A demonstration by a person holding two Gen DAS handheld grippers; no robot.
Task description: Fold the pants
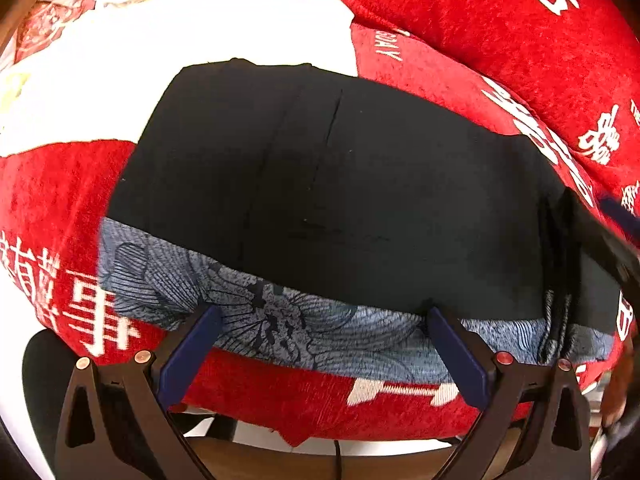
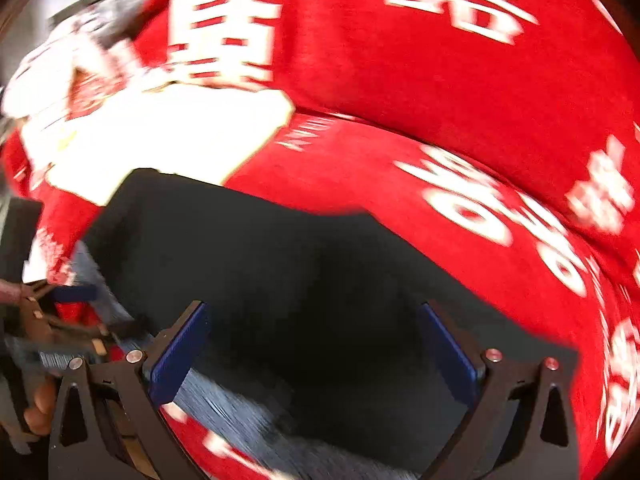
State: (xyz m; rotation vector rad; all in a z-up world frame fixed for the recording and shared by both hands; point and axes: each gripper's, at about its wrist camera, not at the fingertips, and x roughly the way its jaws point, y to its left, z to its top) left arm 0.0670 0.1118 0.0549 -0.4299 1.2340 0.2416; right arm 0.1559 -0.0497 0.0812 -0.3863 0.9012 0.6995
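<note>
Left gripper is spread wide, nothing between its blue pads, both tips resting right at the near edge of the pants, where a strip of blue floral fabric peeks out from under the black cloth. The pants lie flat and folded into a broad dark block on the red cover, near edge running left to right just ahead of the gripper, a seam line running away toward the far side. Over on the right, a thick stack of fold edges, and a blurred dark bar that looks like the other tool crossing the corner. Beyond the pants, a white patch of the cover, and a red cushion with white characters at the far right. Now the right gripper: also wide open, holding nothing, hovering over the black pants with its pads either side of the dark cloth; whether they touch it, hard to tell, this view is heavily blurred. Floral fabric shows at the near edge here too. At the far left of this view, the left gripper with a hand behind it. Red cover and cushion fill the far side.
</note>
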